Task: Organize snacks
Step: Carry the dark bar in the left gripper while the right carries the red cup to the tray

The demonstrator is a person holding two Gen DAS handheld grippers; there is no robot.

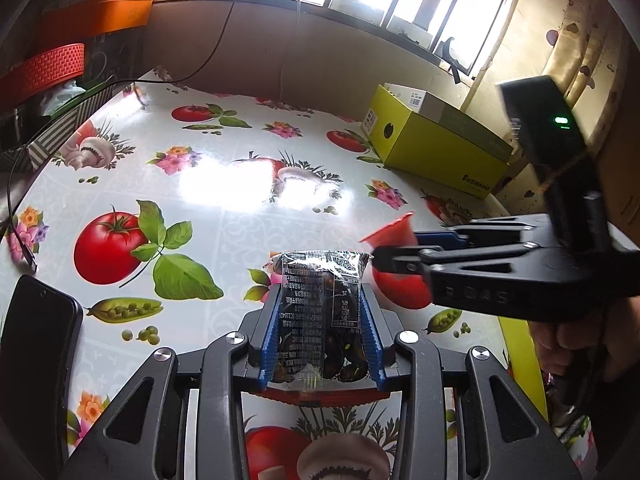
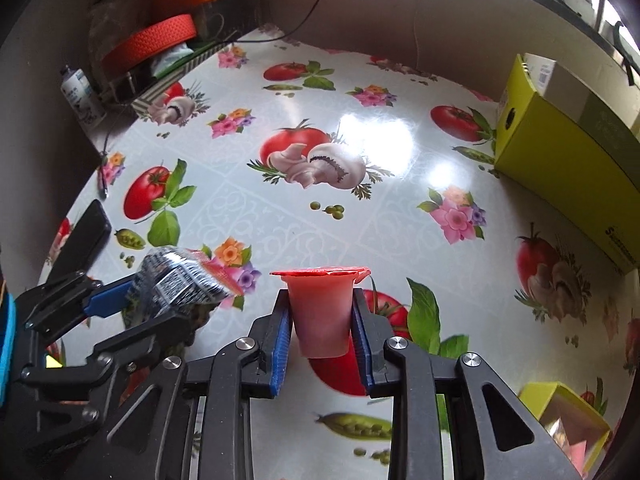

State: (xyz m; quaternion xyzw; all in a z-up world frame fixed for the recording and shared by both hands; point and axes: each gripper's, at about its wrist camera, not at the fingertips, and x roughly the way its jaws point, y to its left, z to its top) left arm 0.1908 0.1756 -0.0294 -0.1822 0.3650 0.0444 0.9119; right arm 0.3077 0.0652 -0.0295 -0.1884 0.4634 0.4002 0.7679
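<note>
My left gripper (image 1: 320, 308) is shut on a clear snack packet (image 1: 320, 312) with black print and dark pieces inside, held above the table. It shows in the right wrist view (image 2: 180, 284) at the lower left, in the left gripper (image 2: 160, 304). My right gripper (image 2: 322, 320) is shut on a red jelly cup (image 2: 322, 312) with a red foil lid, held upright above the table. In the left wrist view the right gripper (image 1: 396, 256) comes in from the right with the jelly cup (image 1: 394, 234) just right of the packet.
The table (image 2: 320, 216) has a glossy vegetable-print cloth. A yellow-green box (image 1: 436, 144) lies at the far right (image 2: 568, 160). A small open yellow box (image 2: 560, 424) is at the near right. A black phone (image 1: 36, 344) lies at the left edge. Orange baskets (image 2: 160, 40) stand at the back left.
</note>
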